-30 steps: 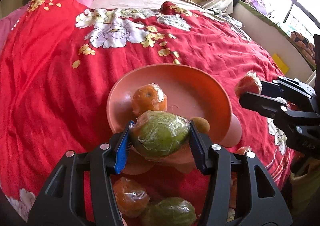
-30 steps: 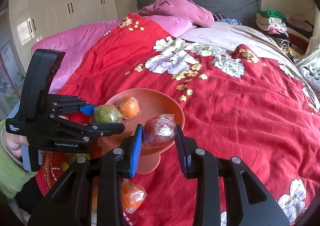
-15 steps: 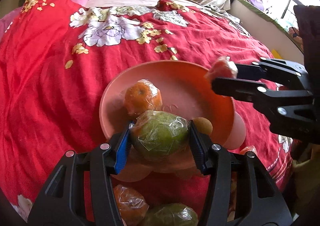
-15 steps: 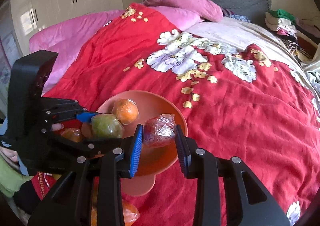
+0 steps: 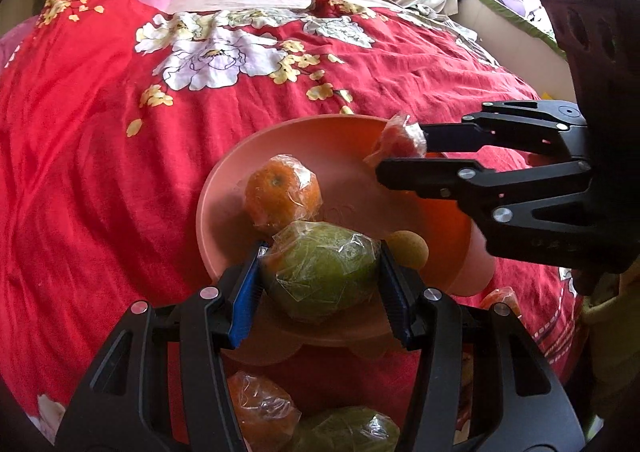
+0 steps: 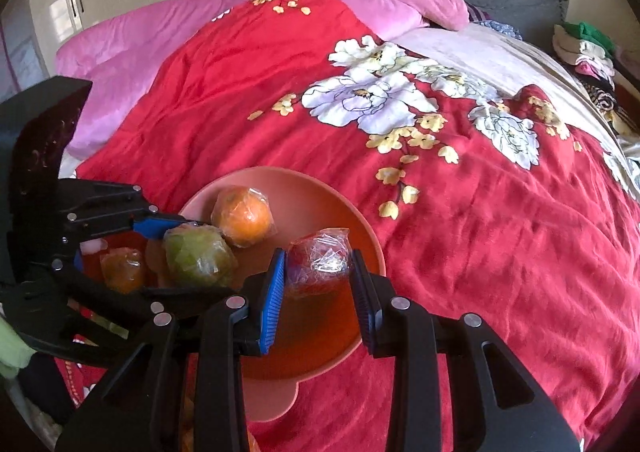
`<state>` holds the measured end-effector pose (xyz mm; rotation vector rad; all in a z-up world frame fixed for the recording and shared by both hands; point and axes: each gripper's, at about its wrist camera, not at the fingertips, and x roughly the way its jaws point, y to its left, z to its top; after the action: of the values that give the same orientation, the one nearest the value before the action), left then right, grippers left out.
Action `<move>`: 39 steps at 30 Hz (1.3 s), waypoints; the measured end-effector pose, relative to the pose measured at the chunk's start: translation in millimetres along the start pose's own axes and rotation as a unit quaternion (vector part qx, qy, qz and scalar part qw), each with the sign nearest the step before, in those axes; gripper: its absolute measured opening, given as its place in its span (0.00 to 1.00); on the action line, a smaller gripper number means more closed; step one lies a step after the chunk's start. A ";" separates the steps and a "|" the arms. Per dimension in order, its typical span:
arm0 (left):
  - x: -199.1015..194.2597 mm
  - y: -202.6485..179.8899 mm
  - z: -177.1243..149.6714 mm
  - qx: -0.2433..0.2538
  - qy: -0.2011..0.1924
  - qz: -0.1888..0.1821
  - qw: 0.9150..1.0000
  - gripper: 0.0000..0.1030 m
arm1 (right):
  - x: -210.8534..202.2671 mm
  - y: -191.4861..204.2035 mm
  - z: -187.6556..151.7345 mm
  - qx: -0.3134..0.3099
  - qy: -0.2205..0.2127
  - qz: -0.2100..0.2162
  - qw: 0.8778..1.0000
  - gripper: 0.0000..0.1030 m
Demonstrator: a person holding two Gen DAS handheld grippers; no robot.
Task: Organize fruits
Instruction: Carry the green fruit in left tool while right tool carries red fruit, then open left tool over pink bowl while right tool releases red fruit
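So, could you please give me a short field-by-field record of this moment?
surface: red floral bedspread
container: salmon-pink bowl
in bowl: wrapped orange, small brown fruit
left gripper: shut on wrapped green fruit, at the bowl's near rim
right gripper: shut on wrapped red fruit, over the bowl
outside bowl: another wrapped orange, another green fruit
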<state>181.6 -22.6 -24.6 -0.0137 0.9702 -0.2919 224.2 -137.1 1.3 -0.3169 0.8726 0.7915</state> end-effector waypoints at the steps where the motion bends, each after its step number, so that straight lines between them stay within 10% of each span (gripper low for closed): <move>1: -0.1 0.0 -0.2 0.000 0.000 0.000 1.000 0.44 | 1.5 0.5 0.2 -0.001 0.002 0.002 1.000 0.30; 39: 1.1 -2.4 -0.1 0.005 0.004 0.001 1.000 0.44 | 9.2 2.6 -4.3 -0.012 0.014 0.009 1.000 0.33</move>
<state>181.5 -25.2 -25.2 -0.0032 0.9760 -0.2954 223.5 -133.1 -8.4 -0.3419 0.8931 0.8165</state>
